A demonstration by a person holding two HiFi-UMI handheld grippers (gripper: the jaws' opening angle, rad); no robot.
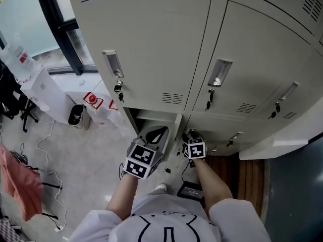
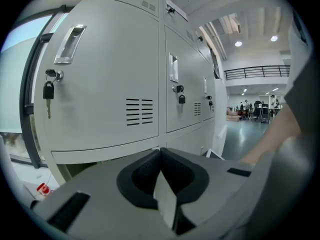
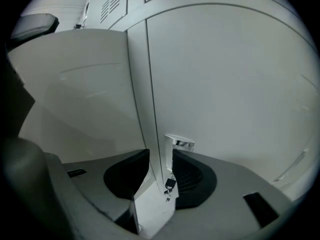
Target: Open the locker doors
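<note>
Pale grey sheet-metal locker doors point(image 1: 146, 44), painted smooth and matt, with bright polished-metal recessed handles point(image 1: 112, 63). The pale hard floor point(image 1: 91, 150) is smooth with a faint sheen. The brown wooden slats point(image 1: 251, 178) look matt, and the salmon cloth point(image 1: 20, 185) is soft and creased.

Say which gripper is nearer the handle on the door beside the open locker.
Right. The right gripper is at the handle, jaws open; the left gripper sits leftward, at the open locker.

A white short-sleeved T-shirt point(image 1: 166, 221) with a black line drawing is worn; the left gripper point(image 1: 156, 134) and the right gripper point(image 1: 191, 134) have grey bodies and black pads point(image 2: 140, 174); each carries a cube point(image 1: 140, 161) with black-and-white square markers
</note>
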